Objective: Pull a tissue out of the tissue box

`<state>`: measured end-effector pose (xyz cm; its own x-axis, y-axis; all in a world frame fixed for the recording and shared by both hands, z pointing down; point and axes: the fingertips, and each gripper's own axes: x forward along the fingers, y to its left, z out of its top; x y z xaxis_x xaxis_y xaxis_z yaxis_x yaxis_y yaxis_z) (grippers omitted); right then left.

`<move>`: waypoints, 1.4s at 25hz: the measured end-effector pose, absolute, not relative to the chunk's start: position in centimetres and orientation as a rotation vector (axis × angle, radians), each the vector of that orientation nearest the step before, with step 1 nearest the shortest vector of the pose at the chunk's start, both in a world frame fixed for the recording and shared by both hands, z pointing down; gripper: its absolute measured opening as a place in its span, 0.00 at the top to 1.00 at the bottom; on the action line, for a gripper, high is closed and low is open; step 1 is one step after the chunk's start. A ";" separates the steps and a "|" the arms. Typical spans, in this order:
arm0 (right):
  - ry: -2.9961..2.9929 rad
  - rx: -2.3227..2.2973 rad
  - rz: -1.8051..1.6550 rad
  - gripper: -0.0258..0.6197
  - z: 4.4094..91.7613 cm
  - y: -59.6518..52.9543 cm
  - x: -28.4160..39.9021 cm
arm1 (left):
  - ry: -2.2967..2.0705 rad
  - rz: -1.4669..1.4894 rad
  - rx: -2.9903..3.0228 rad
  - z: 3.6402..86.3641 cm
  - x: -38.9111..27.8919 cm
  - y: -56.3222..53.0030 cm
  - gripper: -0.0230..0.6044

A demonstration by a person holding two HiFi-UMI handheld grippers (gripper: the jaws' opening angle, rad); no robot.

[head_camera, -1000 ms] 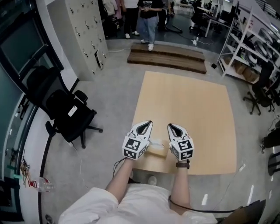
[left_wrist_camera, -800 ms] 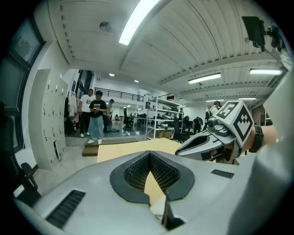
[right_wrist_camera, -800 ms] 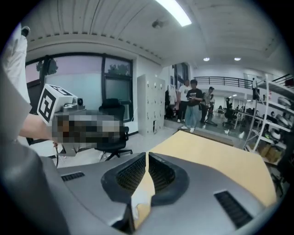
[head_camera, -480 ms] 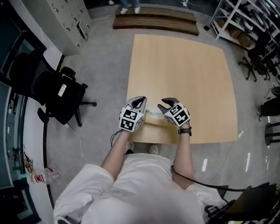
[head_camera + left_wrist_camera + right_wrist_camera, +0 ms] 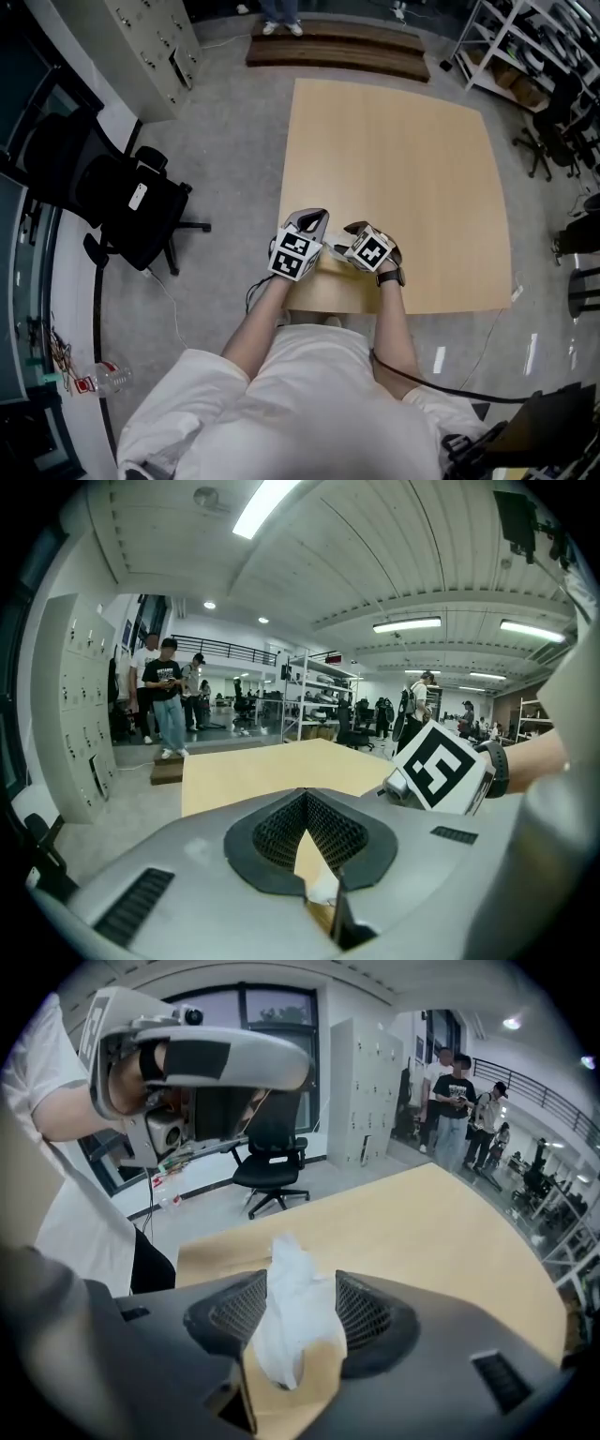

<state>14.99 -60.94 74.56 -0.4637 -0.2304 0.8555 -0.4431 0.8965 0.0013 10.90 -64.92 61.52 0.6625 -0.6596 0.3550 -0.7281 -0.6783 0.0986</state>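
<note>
While on one table [image 5: 403, 159], one tissue box [image 5: 314, 1379]

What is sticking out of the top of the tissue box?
A white tissue, standing between the right gripper's opening jaws. The tissue box hides its lower end and anything else inside.

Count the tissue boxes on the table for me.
1: the tissue box sits at the table's near edge, its white tissue standing between the right gripper's opening jaws. No other shows.
</note>
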 end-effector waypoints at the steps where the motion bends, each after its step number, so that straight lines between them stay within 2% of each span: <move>1: -2.062 0.470 0.274 0.63 75.0 -60.8 14.7 | -1.125 0.429 2.649 61.4 10.8 -65.1 0.96; 7: -1.907 0.430 0.173 0.64 78.3 -60.7 15.2 | -1.143 0.435 2.646 61.2 9.9 -65.5 0.96; 8: -1.899 0.429 0.153 0.71 78.3 -60.7 15.3 | -1.150 0.437 2.643 61.2 9.6 -65.6 0.96; 9: -1.904 0.435 0.141 0.90 78.0 -60.9 15.2 | -1.160 0.433 2.636 61.3 9.2 -65.8 0.96; 10: -1.919 0.448 0.140 0.93 77.7 -61.1 15.2 | -1.173 0.422 2.625 61.2 8.7 -66.1 0.96; 15: -1.972 0.616 0.078 0.94 72.5 -64.2 16.0 | -1.259 0.315 2.549 59.3 5.9 -67.7 0.96; 20: -2.168 0.875 -0.040 0.94 62.6 -68.1 15.8 | -1.337 0.164 2.515 54.9 3.9 -69.5 0.96; 29: -2.559 1.453 -0.162 0.94 42.6 -69.4 16.3 | -1.402 -0.099 2.718 42.4 5.6 -69.5 0.96; 35: -2.623 1.661 -0.221 0.94 37.0 -67.9 17.2 | -1.478 -0.207 2.804 37.3 6.1 -68.2 0.96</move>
